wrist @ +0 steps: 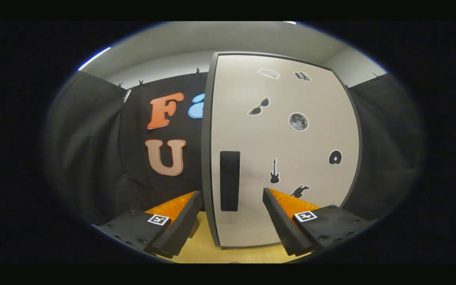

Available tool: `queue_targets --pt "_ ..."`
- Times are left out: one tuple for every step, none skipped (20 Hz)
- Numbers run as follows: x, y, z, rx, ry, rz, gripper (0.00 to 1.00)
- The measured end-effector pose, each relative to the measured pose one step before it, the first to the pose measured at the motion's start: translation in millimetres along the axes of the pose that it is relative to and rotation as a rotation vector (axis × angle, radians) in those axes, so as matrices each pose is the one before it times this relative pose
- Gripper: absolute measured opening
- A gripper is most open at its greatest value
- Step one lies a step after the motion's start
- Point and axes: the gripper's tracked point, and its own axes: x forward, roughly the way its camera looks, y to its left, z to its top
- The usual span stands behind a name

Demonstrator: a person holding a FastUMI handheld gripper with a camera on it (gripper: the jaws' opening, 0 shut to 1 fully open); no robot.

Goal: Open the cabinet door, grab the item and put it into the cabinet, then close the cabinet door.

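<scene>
The hand-held gripper (232, 198) is being held wide open, nothing gripped. The cabinet door (287, 158) is being faced shut, its dark handle (229, 181) sitting just beyond the fingers.

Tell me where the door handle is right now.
In the gripper view, the handle is a dark vertical bar near the left edge of the cabinet door, just ahead of the open gripper, between its fingertips.

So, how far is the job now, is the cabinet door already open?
Nothing looks done yet: the cabinet door appears closed. In hand: the gripper is open, its fingers either side of the dark handle, not pressing on it. Left: pulling the door open, fetching the item, placing it inside, and closing the door.
</scene>
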Motion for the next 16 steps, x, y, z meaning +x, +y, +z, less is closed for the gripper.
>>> queue_targets --pt "7.43 -2.46 -1.36 0.00162 0.00271 -0.01019 0.98" --pt "6.90 -4.39 -0.42 -0.00318 -0.00066 -0.01859 0.99" --pt "4.33 0.11 -0.66 -0.00218 -0.00481 -0.00710 0.98" --pt "3.30 1.39 1.47 -0.00120 -0.00835 -0.00156 0.97" --pt "2.65 2.36 -0.64 -0.00190 -0.00319 0.00313 0.92" --pt "1.12 4.49 -1.73 -0.00092 0.00135 0.00993 0.87" --pt "2.96 4.01 -2.41 0.00018 0.00735 0.01064 0.87" --pt "2.16 0.29 -2.63 -0.00170 0.00905 -0.00185 0.79" --pt "1.57 0.27 -1.12 -0.00185 0.00420 -0.00278 0.77" --pt "2.16 -0.36 -0.10 -0.00245 -0.00284 -0.00706 0.73" --pt "1.29 -0.74 0.67 -0.00078 -0.00327 -0.00351 0.68" --pt "1.70 -0.24 -0.08 -0.00065 -0.00132 -0.00446 0.65" --pt "2.00 -2.87 -0.54 0.00056 0.00295 -0.00519 0.59" --pt "-0.26 -0.41 -2.42 0.00165 0.00990 -0.00006 0.51" --pt "3.64 0.27 -1.62 0.00071 0.00784 0.00064 0.43" --pt "-0.42 0.86 -2.22 0.00022 0.00607 -0.00007 0.44"
